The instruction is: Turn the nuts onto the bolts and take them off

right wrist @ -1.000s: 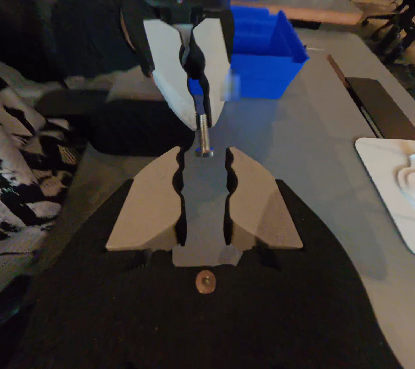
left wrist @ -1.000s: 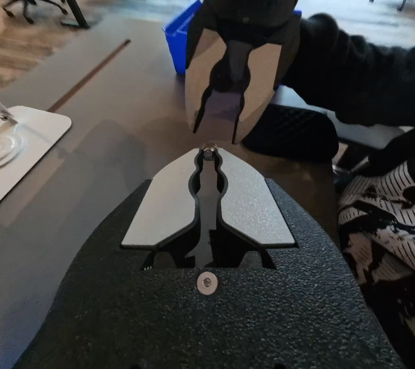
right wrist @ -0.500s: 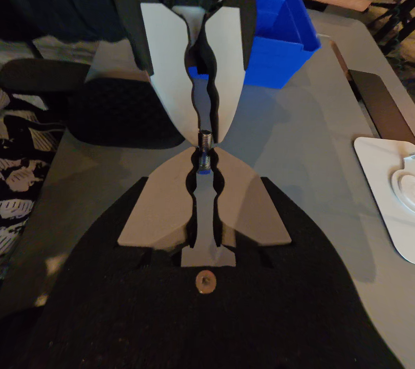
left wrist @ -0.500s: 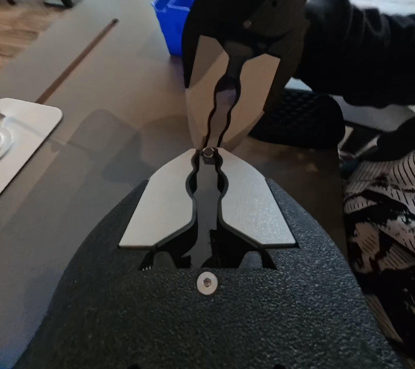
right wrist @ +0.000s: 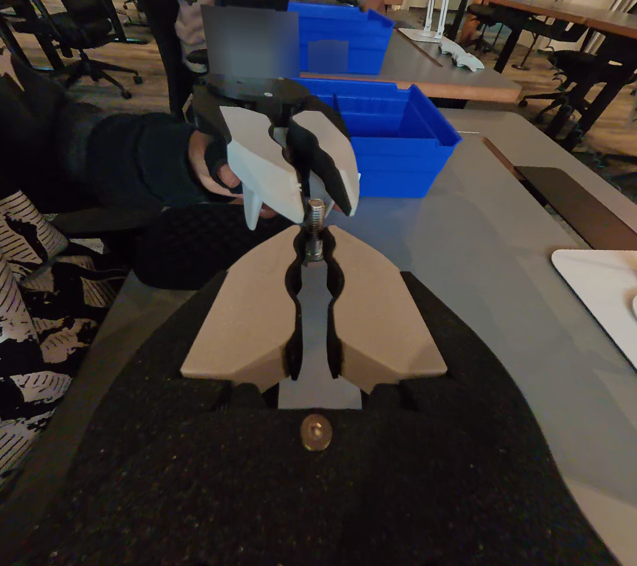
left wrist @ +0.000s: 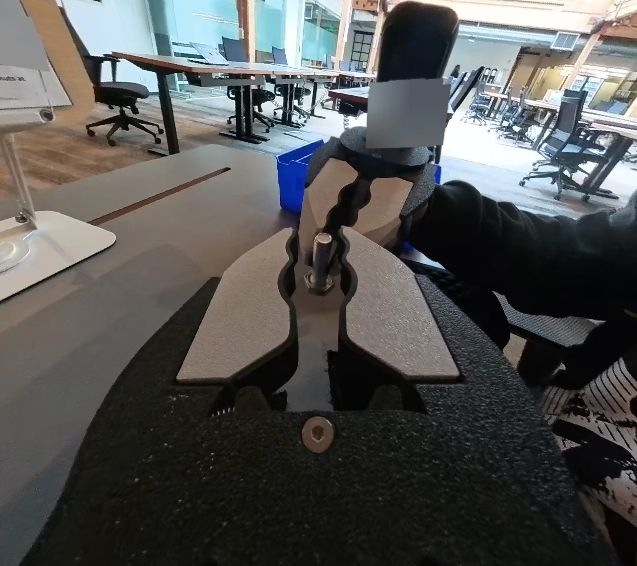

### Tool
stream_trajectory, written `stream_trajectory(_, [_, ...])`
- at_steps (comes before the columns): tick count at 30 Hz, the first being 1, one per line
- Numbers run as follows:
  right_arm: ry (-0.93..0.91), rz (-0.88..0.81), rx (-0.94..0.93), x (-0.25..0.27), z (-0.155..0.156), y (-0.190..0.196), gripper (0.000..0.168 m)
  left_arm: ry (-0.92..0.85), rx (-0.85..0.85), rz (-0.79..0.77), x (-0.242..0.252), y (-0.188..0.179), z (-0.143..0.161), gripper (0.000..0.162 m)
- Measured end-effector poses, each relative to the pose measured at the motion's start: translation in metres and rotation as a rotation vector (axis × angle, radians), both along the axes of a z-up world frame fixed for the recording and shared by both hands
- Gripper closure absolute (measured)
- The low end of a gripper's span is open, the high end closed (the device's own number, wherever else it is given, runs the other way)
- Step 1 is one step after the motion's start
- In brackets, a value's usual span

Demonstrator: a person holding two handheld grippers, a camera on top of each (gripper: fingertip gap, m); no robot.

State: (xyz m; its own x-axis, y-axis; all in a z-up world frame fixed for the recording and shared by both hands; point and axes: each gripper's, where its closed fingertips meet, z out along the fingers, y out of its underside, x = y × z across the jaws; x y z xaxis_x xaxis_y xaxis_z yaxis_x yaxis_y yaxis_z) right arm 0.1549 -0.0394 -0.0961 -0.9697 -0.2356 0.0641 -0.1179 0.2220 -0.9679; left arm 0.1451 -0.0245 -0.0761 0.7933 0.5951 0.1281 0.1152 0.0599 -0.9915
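A steel bolt (right wrist: 314,229) stands upright over the grey table (right wrist: 482,239), hex end down. My right gripper (right wrist: 314,229) is shut on its lower part, just above the hex end. My left gripper (left wrist: 317,232) is open, with the bolt (left wrist: 320,260) standing in the gap and its pads clear of the hex (left wrist: 319,284). In the right wrist view the left gripper (right wrist: 324,213) comes down from above, its tips on either side of the bolt's threaded top. The right gripper's grey fingers (left wrist: 379,205) show behind the bolt. I cannot tell a separate nut from the hex end.
A blue bin (right wrist: 396,156) stands on the table behind the grippers and also shows in the left wrist view (left wrist: 293,170). A white stand base (left wrist: 51,246) lies at the table's left. A black-sleeved arm (left wrist: 517,256) and a black padded rest (right wrist: 193,246) are at the person's side. My two grippers' fingertips are within a few centimetres of each other.
My right gripper closed on the bolt's hex end. My left gripper, shut on the bolt before, has opened. Both grippers tilted up and the bolt now stands upright.
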Motion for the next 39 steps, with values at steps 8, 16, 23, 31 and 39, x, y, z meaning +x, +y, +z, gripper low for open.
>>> stream_trajectory(8, [-0.034,0.026,-0.039,0.004,0.004,0.002,0.16,0.01,-0.012,-0.039,0.003,0.0,0.001,0.137])
stream_trajectory(16, [-0.079,0.077,-0.067,0.008,0.007,0.005,0.16,0.044,0.012,-0.105,0.012,0.005,0.005,0.152])
stream_trajectory(23, [-0.097,0.057,-0.034,0.002,0.0,0.013,0.14,0.102,-0.009,-0.03,0.007,0.002,0.001,0.153])
stream_trajectory(31, [-0.112,-0.157,-0.118,-0.048,-0.012,0.044,0.135,0.01,-0.122,0.176,-0.028,-0.015,-0.058,0.153])
stream_trajectory(39, [-0.109,-0.169,-0.182,-0.052,-0.005,0.049,0.14,-0.177,-0.284,0.117,-0.041,-0.007,-0.1,0.153])
